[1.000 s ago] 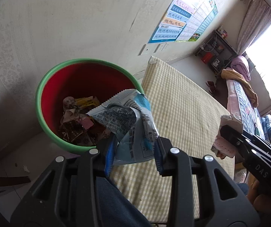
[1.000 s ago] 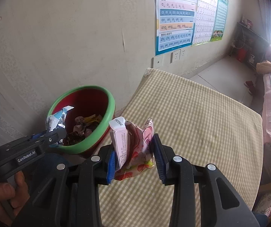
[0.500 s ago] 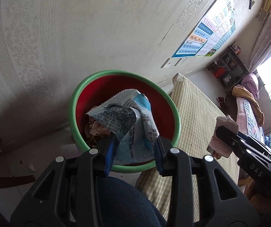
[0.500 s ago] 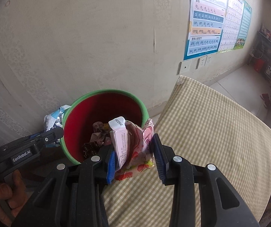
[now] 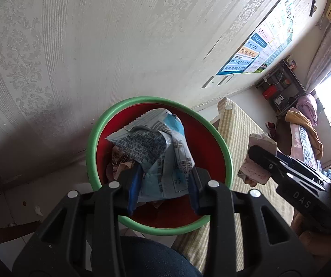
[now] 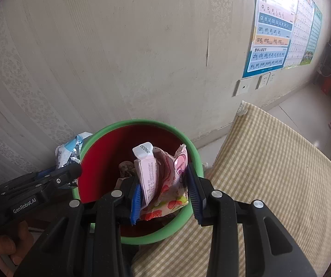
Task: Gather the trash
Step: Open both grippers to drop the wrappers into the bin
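Observation:
A red bin with a green rim point(image 5: 91, 152) stands on the floor against the wall. My left gripper point(image 5: 163, 184) is shut on a crumpled blue and white wrapper point(image 5: 156, 152), which hangs over the bin's mouth. Old trash lies inside, partly hidden by the wrapper. In the right wrist view my right gripper point(image 6: 163, 191) is shut on a pink carton point(image 6: 147, 170) and a pink wrapper point(image 6: 175, 180), held over the same bin's rim point(image 6: 133, 123). The left gripper point(image 6: 74, 170) shows there at the bin's left edge with its blue wrapper point(image 6: 70, 147). The right gripper point(image 5: 261, 155) reaches in from the right.
A table with a checked yellow cloth point(image 6: 274, 161) stands just right of the bin. Behind both rises the papered wall with a poster point(image 6: 274, 30) and sockets point(image 6: 244, 86). A person's knee point(image 5: 153, 258) is below the left gripper. A bed point(image 5: 304, 136) lies far right.
Both grippers have moved left from above the table's edge to above the bin's mouth, each carrying its trash. Neither grip has changed.

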Demonstrator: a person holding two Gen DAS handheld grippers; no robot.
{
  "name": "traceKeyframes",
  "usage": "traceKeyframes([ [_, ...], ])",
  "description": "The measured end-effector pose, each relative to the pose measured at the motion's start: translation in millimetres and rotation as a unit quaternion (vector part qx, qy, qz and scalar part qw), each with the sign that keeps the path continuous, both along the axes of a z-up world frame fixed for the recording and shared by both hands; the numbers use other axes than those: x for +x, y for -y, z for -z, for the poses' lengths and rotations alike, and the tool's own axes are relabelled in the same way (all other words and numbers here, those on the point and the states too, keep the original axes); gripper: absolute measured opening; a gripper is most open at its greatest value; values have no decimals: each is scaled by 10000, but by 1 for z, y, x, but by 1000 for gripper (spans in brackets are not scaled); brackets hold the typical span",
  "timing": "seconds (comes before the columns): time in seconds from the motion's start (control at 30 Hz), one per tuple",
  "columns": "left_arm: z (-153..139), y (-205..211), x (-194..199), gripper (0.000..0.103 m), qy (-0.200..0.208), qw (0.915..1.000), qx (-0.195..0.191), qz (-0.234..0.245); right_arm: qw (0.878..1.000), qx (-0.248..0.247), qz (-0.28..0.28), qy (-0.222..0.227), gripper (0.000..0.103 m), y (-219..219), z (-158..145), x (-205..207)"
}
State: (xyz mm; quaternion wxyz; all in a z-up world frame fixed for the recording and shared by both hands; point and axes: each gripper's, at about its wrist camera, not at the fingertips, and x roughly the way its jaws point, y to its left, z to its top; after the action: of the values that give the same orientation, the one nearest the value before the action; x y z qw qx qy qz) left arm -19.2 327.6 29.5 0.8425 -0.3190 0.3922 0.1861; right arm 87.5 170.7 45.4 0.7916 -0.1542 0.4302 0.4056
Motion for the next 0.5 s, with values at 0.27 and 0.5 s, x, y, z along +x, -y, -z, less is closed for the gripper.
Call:
traceKeyframes([
  [0.27,17,-12,8,34,-78,9999,-118,23,9997,-148,-119,-127,35,-20,24,5],
  [0.5,24,-17,10,59,-79,9997,-207,-82,9993,-274,-157,-183,57,-26,35,6],
])
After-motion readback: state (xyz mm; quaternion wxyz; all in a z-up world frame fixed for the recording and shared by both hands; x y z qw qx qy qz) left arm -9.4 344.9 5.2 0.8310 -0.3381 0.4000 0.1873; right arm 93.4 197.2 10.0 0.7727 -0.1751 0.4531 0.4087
